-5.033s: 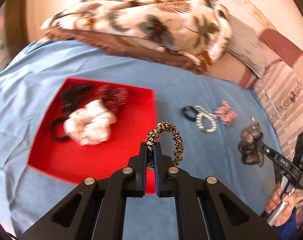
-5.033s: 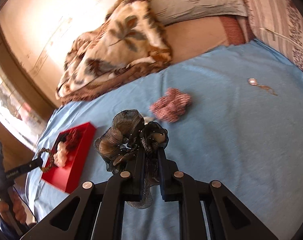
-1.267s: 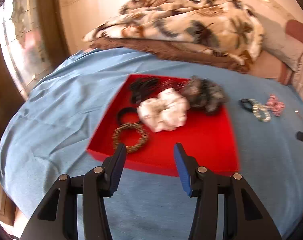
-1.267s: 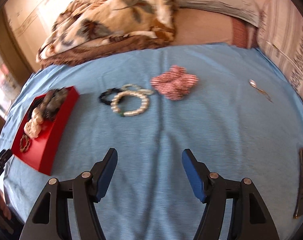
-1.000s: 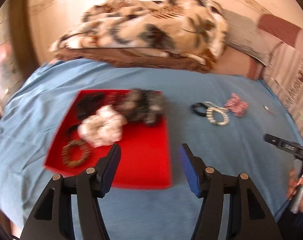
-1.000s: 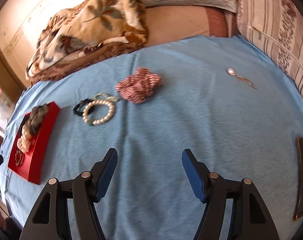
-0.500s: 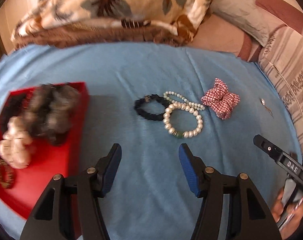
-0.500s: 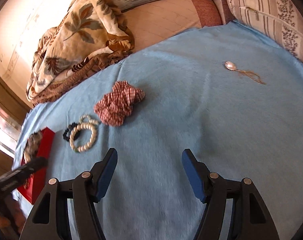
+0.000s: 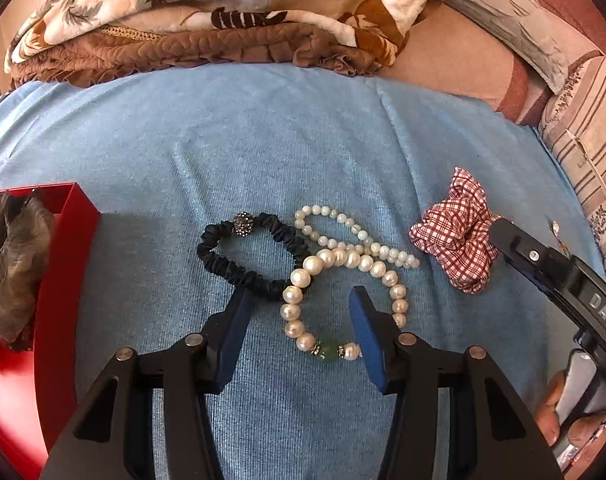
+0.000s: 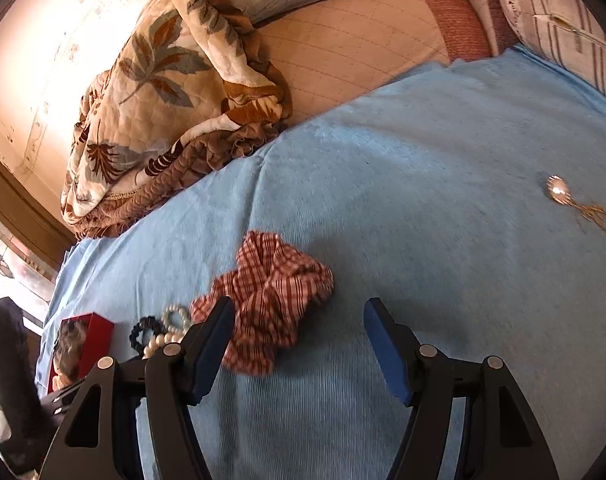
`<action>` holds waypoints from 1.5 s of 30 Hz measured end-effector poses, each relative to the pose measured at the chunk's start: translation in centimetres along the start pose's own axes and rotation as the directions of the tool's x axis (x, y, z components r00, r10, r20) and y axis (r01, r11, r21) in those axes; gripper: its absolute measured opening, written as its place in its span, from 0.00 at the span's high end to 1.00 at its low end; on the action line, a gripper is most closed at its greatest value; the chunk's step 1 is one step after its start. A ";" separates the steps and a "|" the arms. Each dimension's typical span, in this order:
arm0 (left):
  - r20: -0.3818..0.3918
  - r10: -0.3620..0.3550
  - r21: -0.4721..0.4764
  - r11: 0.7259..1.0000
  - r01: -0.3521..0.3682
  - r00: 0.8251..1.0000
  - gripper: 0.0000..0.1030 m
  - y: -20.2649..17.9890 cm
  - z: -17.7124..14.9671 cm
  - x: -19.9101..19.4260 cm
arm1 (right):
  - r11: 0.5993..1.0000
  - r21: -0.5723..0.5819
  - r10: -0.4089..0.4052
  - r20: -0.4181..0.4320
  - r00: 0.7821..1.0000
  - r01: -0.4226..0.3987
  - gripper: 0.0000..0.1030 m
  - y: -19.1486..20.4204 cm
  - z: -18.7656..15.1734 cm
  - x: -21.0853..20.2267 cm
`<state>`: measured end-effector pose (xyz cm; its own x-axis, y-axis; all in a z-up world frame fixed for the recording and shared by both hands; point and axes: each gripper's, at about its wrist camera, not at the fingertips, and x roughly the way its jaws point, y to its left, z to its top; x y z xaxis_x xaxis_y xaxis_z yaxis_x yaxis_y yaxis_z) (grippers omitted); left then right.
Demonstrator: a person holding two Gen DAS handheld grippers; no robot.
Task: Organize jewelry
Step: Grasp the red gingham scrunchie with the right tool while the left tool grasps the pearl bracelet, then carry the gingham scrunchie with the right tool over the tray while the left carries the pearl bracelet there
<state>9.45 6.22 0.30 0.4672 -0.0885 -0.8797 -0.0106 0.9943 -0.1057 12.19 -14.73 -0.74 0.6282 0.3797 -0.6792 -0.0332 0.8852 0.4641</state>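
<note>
My left gripper (image 9: 299, 300) is open and empty, its fingers on either side of the near part of a large pearl bracelet (image 9: 303, 280) with a green bead. A black scrunchie bracelet (image 9: 223, 260) and a small pearl strand (image 9: 355, 236) lie against it on the blue sheet. A red checked scrunchie (image 9: 451, 240) lies to the right; in the right wrist view this scrunchie (image 10: 271, 296) sits just beyond my open, empty right gripper (image 10: 299, 316). The red tray (image 9: 67, 264) at left holds a grey scrunchie (image 9: 11, 264).
A gold pendant with chain (image 10: 559, 190) lies on the blue sheet (image 10: 423, 200) far right. A floral quilt (image 9: 207, 4) and pillows (image 9: 503, 12) are piled at the back. The right gripper's body (image 9: 559, 276) reaches in beside the checked scrunchie.
Both grippers let go of their scrunchies into the red tray, then moved right and closer. The left now straddles the pearl bracelet; the right has closed in on the checked scrunchie.
</note>
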 end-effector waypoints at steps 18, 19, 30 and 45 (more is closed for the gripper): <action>-0.009 -0.051 0.010 0.999 0.051 0.999 0.91 2.2 -5.7 -6.1 | 1.000 -0.007 -0.031 -0.061 0.998 0.030 0.90 0.8 -3.6 -3.2; 0.000 -0.049 0.018 0.999 0.049 0.999 0.91 2.3 -6.0 -6.7 | 1.000 -0.007 -0.026 -0.061 0.998 0.025 0.90 1.0 -3.9 -3.7; 0.107 -0.054 0.036 0.998 0.050 0.993 0.91 4.5 -9.9 -14.2 | 0.991 -0.130 -0.019 -0.049 0.999 0.012 0.90 4.8 -9.4 -9.2; 0.225 0.011 -0.023 1.000 -0.006 0.974 0.91 8.6 -13.7 -22.2 | 0.974 -0.225 0.003 -0.021 1.000 -0.008 0.91 8.1 -14.9 -13.2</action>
<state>-13.10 15.90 12.56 0.6539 -0.0622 -0.7540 -0.0337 0.9932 -0.1112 -7.97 -8.53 3.46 0.6113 0.3878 -0.6899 -0.2120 0.9201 0.3293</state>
